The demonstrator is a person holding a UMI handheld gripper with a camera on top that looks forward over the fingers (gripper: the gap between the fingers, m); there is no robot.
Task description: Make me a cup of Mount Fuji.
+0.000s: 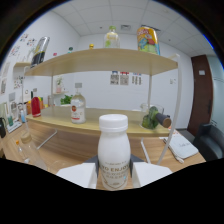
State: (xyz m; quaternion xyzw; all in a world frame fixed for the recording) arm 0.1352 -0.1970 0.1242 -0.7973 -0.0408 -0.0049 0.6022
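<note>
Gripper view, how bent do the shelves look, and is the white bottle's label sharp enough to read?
Gripper view: strong wide-angle distortion bows the wooden shelf and darkens the rounded edges; the white bottle between the fingers is soft, its label only partly legible; the gripper looks shut on it; lighting is even, without harsh glare.

Only a little of the rig on show: a handheld two-finger gripper with pale white, flat-faced fingers [114,175], poking up out of a black housing. Left finger [80,175] a broad, light wedge with a clean slanted upper edge; right finger [150,174] much the same, mirrored. Inner edges shaded grey. Plain, smooth surfaces, matte-looking. Beneath them, a dark body mass, wavy along its top outline, swallowing everything lower down. No detail readable within that black.
</note>
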